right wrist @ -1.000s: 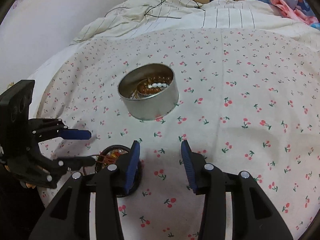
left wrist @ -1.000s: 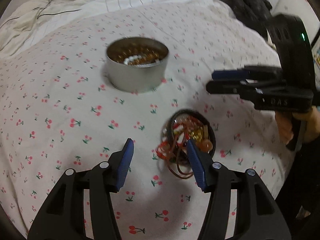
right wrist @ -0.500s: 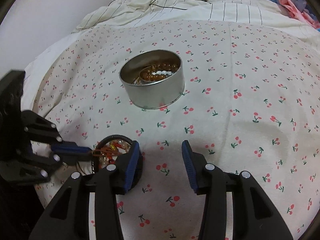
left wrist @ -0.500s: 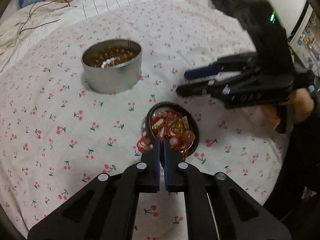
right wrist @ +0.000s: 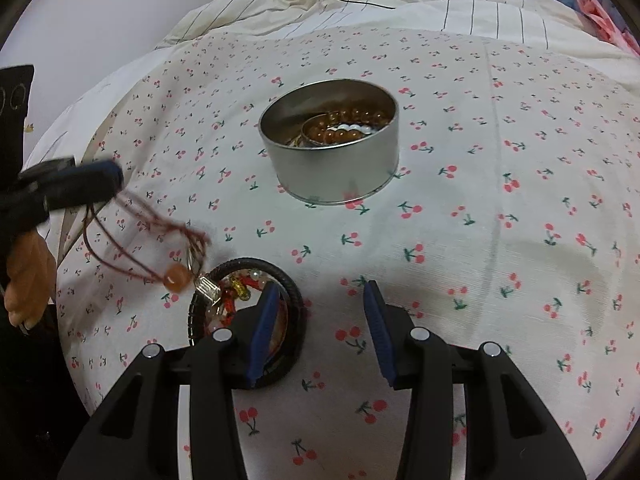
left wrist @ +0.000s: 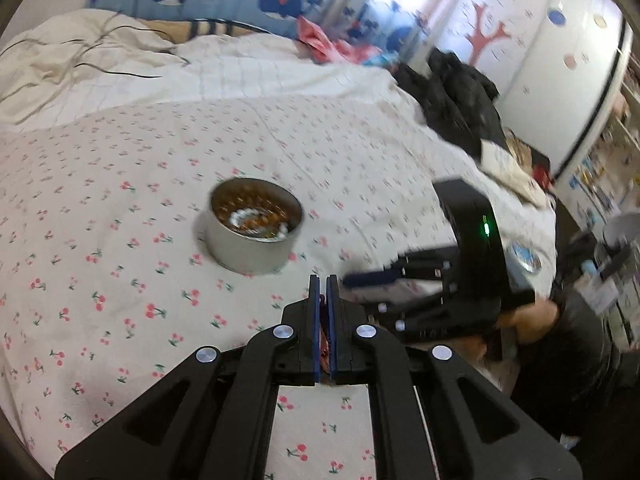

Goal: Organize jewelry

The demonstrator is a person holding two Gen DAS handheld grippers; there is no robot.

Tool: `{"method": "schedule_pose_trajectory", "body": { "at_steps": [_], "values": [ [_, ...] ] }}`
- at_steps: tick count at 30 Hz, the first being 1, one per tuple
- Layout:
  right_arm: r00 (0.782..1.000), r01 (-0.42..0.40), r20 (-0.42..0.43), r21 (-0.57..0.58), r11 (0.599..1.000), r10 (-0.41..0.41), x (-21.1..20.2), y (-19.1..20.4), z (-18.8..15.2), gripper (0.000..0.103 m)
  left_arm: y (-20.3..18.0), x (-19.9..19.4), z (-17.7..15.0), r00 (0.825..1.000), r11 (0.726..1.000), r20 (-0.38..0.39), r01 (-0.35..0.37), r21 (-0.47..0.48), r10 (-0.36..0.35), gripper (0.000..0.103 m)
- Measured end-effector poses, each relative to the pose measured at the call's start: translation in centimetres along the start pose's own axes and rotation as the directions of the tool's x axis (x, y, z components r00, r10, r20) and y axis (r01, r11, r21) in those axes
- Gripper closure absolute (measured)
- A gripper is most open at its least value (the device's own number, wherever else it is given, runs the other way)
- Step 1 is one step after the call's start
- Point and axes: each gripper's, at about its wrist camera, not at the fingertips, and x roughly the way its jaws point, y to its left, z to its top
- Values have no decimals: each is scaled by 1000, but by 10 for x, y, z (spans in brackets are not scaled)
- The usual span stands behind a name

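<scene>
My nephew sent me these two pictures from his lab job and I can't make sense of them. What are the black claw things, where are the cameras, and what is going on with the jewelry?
The claws are hand-held grippers, one in each of a person's hands. A wide-angle camera on each looks forward along its two fingers, so each picture shows its own claw at the bottom.

In the left one's picture, the left gripper is shut on a red cord. The other picture shows that cord necklace hanging from it, with an orange bead, over a black dish of tangled jewelry. The right gripper is open and holds nothing.

Both rest over a cherry-print bedspread. Farther back stands a round tin holding brown and white beads.
</scene>
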Motion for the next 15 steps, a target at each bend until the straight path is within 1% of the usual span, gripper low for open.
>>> {"method": "schedule_pose_trajectory", "body": {
  "at_steps": [1, 3, 4, 6, 8, 10, 13, 15],
  "values": [
    [1000, -4, 1, -1, 1000, 4, 1, 1, 0, 60, 3, -1, 2, 1000, 1000, 10, -4, -16, 4, 100],
    [1000, -18, -7, -11, 1000, 18, 5, 3, 0, 68, 9, -2, 3, 1000, 999, 20, -14, -36, 15, 100],
    [1000, -21, -10, -18, 1000, 21, 6, 5, 0, 70, 10, -1, 4, 1000, 999, 22, -17, -44, 18, 100],
    [999, -31, -14, -33, 999, 30, 8, 10, 0, 89, 13, -2, 3, 999, 998, 22, -28, -51, 29, 100],
    [999, -32, -9, -38, 999, 32, 6, 11, 1, 90, 15, -1, 2, 999, 998, 21, -31, -56, 33, 100],
    [998, -70, 0, -24, 997, 70, 2, 10, 2, 92, 17, -2, 1, 999, 998, 22, -36, -60, 37, 100],
    [993, -113, 24, -9, 993, 114, -6, 9, 4, 92, 20, -1, 2, 999, 997, 20, -42, -67, 44, 100],
    [993, -113, 34, -7, 994, 113, -9, 9, 5, 92, 21, 2, 1, 999, 996, 5, -51, -66, 52, 100]
  ]
}}
